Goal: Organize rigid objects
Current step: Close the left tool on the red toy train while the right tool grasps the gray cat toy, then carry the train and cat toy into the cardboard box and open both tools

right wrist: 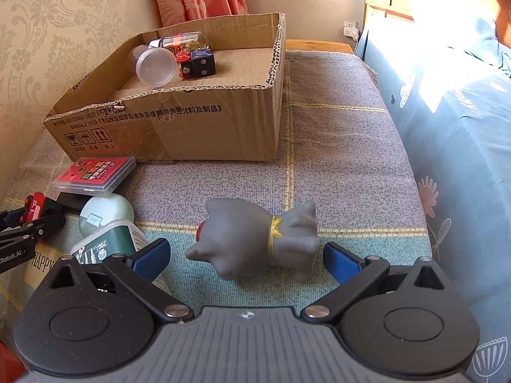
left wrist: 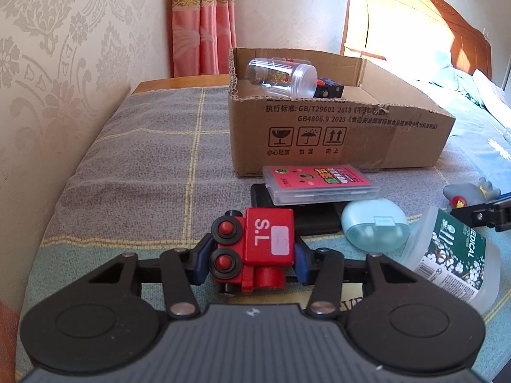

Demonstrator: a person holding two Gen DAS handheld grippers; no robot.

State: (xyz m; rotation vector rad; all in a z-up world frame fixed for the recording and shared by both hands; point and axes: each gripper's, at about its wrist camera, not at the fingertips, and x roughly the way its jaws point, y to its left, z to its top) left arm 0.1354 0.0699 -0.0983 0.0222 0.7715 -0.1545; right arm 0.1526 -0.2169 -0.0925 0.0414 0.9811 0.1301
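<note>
My left gripper is shut on a red toy train block marked "S.L", its blue pads pressing both sides. The same toy train shows at the far left of the right wrist view. My right gripper stands open around a grey toy figure with a gold band, which lies on the checked cloth; the pads are apart from it. A cardboard box sits beyond, holding a clear plastic jar and a dark cube toy. The box also appears in the right wrist view.
A pink card case lies on a black flat object. Beside them are a pale blue earbud case and a medical swab tub. A wall runs along the left, with curtains behind. A bed with blue bedding lies right.
</note>
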